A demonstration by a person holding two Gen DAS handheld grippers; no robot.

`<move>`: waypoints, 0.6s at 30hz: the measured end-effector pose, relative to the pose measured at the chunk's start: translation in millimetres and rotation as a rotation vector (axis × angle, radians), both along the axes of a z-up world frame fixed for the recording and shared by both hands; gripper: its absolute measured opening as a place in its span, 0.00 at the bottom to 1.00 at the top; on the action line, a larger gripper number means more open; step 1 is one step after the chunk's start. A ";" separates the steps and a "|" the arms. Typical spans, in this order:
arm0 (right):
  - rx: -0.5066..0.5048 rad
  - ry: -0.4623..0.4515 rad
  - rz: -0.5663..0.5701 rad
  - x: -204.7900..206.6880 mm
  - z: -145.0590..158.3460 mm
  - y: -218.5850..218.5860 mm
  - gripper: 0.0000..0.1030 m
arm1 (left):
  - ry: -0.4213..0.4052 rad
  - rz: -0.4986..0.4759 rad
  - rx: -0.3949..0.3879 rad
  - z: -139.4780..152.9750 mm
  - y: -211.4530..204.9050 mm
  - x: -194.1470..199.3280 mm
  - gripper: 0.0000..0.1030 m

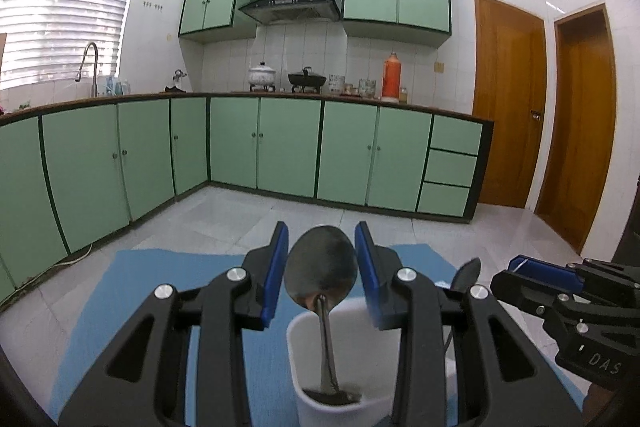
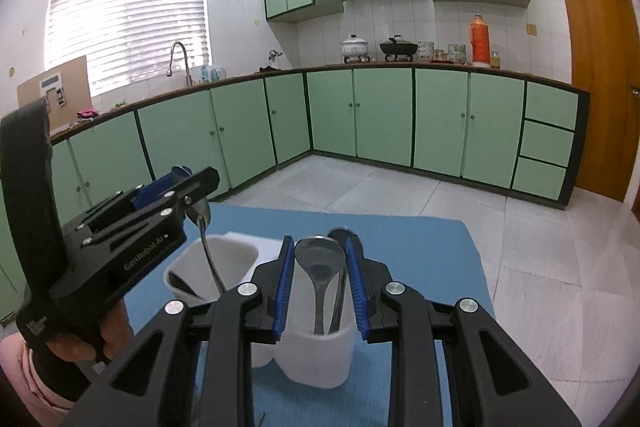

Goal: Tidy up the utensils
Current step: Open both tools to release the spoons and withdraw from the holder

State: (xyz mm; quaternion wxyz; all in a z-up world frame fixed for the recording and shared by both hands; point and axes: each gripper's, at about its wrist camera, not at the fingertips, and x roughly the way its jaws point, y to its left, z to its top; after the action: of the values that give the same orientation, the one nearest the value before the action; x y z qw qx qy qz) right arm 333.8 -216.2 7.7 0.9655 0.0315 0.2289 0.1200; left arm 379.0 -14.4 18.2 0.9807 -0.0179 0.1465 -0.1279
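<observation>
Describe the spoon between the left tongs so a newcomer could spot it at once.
On the blue mat stand white holder cups; take the left cup. Its lone metal spoon stands bowl-up, its bowl between the open left tongs. The right cup holds two utensils side by side.

Two white cups stand side by side on the blue mat [image 2: 420, 251], touching or nearly so, leaving no gap between them. A spoon [image 1: 321, 269] rises from the left cup [image 1: 340, 359] between the parted jaws of the left gripper [image 1: 321, 263]; two spoons [image 2: 320, 259] fill the right cup [image 2: 316, 355] between the right gripper [image 2: 318, 267] jaws. The mat lies bare ahead and to the right.
</observation>
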 end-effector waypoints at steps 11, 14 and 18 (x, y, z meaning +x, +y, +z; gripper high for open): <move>0.012 -0.038 -0.042 -24.6 11.2 -14.8 0.40 | -0.019 0.011 0.000 10.5 12.5 -34.4 0.54; 0.014 -0.049 -0.064 -40.1 12.4 -22.0 0.46 | -0.025 0.014 -0.011 13.6 18.6 -51.5 0.66; 0.014 -0.050 -0.087 -65.6 8.3 -30.4 0.58 | -0.026 0.022 -0.007 12.1 25.3 -80.1 0.78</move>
State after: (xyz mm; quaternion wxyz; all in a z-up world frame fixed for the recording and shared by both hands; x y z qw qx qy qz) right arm 268.3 -246.7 15.9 0.9750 0.0450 0.2021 0.0802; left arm 298.9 10.9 30.3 0.9838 -0.0215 0.1333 -0.1177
